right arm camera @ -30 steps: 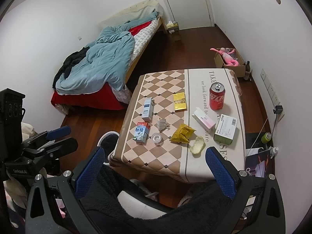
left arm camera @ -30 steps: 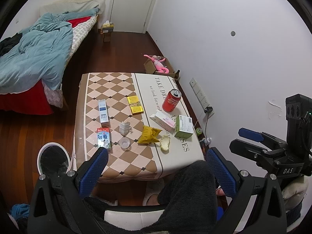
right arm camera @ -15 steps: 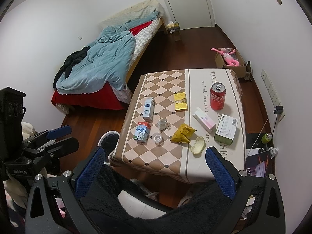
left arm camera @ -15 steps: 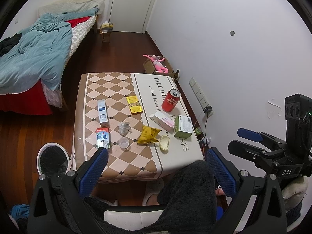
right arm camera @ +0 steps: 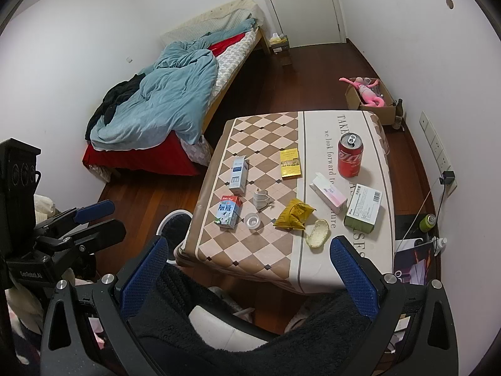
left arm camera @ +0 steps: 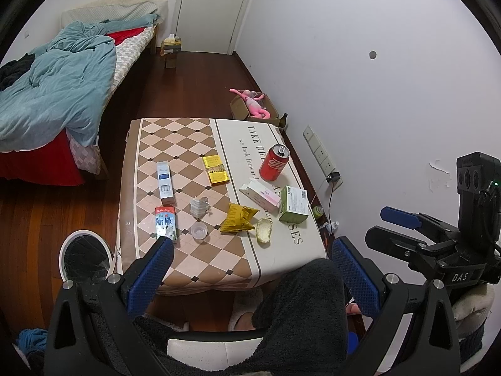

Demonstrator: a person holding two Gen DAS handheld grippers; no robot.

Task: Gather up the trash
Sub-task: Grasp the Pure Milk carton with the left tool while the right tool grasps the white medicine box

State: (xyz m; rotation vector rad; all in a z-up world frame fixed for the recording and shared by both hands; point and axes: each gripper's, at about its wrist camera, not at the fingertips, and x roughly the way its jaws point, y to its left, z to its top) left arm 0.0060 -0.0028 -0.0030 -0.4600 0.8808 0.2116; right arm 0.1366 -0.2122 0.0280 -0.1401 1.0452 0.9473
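Observation:
Trash lies on a low table [left arm camera: 200, 263] with a checkered cloth: a red cola can [left arm camera: 274, 163], a yellow crumpled wrapper [left arm camera: 239, 217], a milk carton [left arm camera: 165, 221], a blue-white box [left arm camera: 165, 182], a yellow box [left arm camera: 215, 169], a pink-white box [left arm camera: 260, 193], a green box [left arm camera: 293, 203], crumpled paper cups [left arm camera: 199, 207] and a clear cup [left arm camera: 199, 230]. A white bin [left arm camera: 84, 258] with a black liner stands left of the table. My left gripper [left arm camera: 250, 272] is open and empty, held high before the table. My right gripper [right arm camera: 250, 266] is open and empty too.
A bed [left arm camera: 59, 84] with a blue duvet stands to the far left. A cardboard box with a pink toy [left arm camera: 253, 108] sits by the wall behind the table. A person's dark-clad legs [left arm camera: 300, 310] are under the grippers. A wall socket and charger [left arm camera: 332, 177] are on the right.
Both views have shifted very slightly; the grippers stay open and empty, and nothing on the table has moved.

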